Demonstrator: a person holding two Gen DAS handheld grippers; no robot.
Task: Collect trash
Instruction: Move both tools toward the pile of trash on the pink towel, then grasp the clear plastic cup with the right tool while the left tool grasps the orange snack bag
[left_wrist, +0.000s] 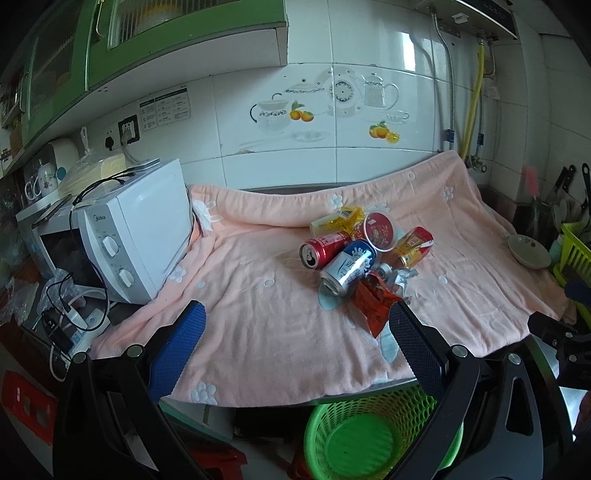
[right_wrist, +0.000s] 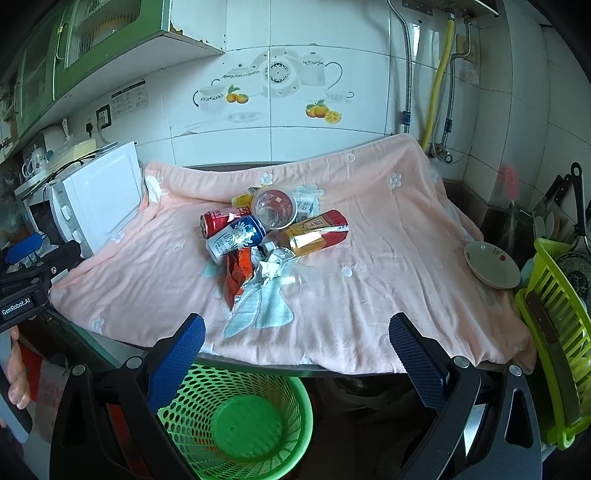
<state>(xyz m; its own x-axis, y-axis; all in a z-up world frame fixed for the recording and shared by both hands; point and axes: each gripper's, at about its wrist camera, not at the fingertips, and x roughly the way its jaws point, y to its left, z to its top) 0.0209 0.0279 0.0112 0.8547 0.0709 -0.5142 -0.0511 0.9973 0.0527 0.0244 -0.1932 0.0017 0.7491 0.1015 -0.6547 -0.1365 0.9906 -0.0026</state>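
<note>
Both hand-held grippers, left (left_wrist: 295, 328) and right (right_wrist: 295, 339), spread wide, holding nothing. Trash pile (right_wrist: 269, 236) mid surface (right_wrist: 369, 295), green basket (right_wrist: 236, 417) below near edge.

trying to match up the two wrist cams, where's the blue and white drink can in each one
Left wrist view: the blue and white drink can lies on its side right of centre, open end toward the camera, beside the red drink can.
Right wrist view: the same can lies left of centre, in front of the clear plastic cup.
Shared landmark: the green mesh plastic basket below the counter edge.
</note>
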